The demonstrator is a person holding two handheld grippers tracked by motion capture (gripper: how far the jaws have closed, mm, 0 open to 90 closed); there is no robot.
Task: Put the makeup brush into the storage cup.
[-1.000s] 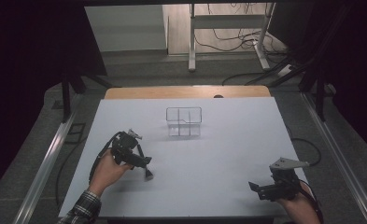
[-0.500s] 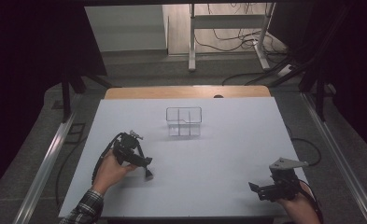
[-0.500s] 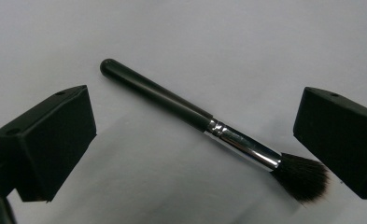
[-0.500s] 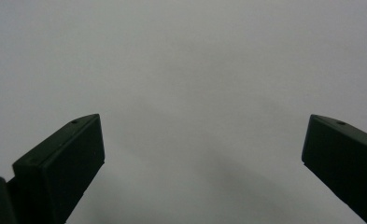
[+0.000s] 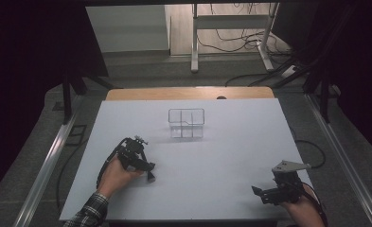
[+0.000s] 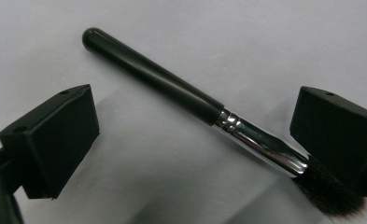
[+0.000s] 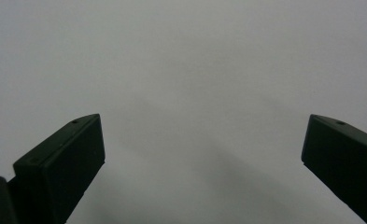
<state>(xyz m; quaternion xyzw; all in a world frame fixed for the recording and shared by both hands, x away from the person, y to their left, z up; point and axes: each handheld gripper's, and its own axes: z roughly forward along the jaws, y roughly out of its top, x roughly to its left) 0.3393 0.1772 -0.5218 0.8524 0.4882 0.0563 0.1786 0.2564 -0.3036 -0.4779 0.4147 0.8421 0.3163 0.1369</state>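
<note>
A makeup brush (image 6: 181,95) with a black handle, silver ferrule and dark bristles lies flat on the white table. My left gripper (image 6: 195,135) is open just above it, jaws wide apart on either side; the bristle end touches or runs under the right-hand jaw. In the high view the left gripper (image 5: 148,172) sits at the table's front left, pointing down at the surface. My right gripper (image 5: 259,194) rests open at the front right corner, with only bare table (image 7: 195,70) between its jaws. A clear divided organiser box (image 5: 186,123) stands at the table's middle back.
The white table (image 5: 231,151) has a wooden strip along its far edge (image 5: 188,93). Metal rails run along both sides on the floor. A white stand and cables sit beyond the table.
The left hand and gripper have barely shifted, settling a little over the brush. The right gripper holds still.
</note>
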